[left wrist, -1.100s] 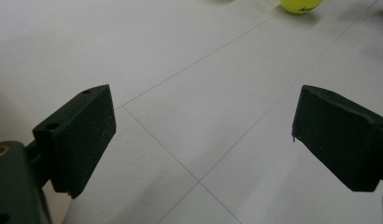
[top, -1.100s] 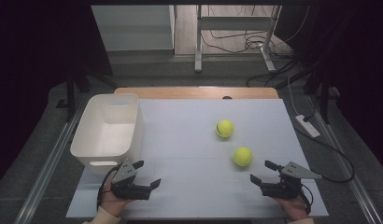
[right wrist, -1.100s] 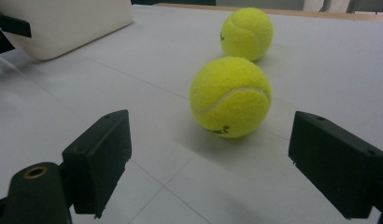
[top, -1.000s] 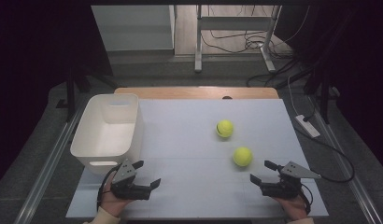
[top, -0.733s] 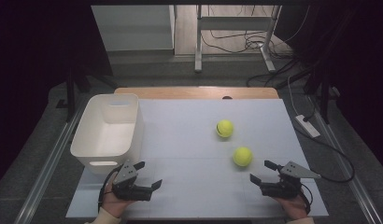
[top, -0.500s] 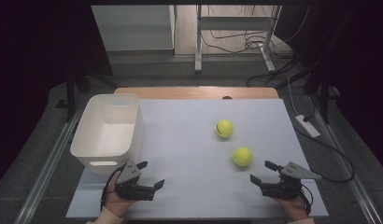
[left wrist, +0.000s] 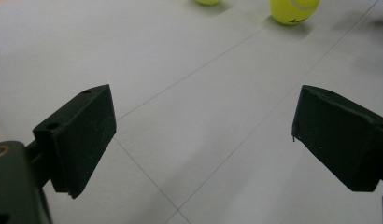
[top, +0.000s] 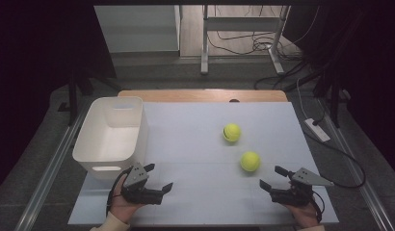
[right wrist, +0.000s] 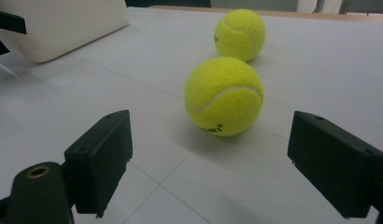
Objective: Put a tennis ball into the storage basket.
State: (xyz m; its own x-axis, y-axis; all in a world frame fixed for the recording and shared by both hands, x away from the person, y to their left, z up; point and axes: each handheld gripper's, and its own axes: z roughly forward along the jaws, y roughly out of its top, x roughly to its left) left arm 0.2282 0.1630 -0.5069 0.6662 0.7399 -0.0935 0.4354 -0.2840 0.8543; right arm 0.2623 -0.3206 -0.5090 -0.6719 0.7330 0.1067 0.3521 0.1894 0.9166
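Observation:
Two yellow tennis balls lie on the white table: a near ball [top: 250,161] [right wrist: 224,95] and a far ball [top: 231,132] [right wrist: 240,34]. My right gripper [top: 275,177] [right wrist: 209,170] rests low at the table's front right, open, its jaws pointing at the near ball a short way ahead. My left gripper [top: 158,176] [left wrist: 201,140] sits at the front left beside the white bin [top: 112,137], open with nothing between its jaws. In the left gripper view the near ball [left wrist: 293,9] lies far off at the top.
The white plastic bin [right wrist: 59,25] stands at the table's left, its inside bare. A wooden strip [top: 203,95] runs along the table's far edge. A power strip [top: 317,130] and cables lie on the floor to the right.
My left gripper has shifted slightly to the right along the front edge. The right gripper and both balls have stayed put.

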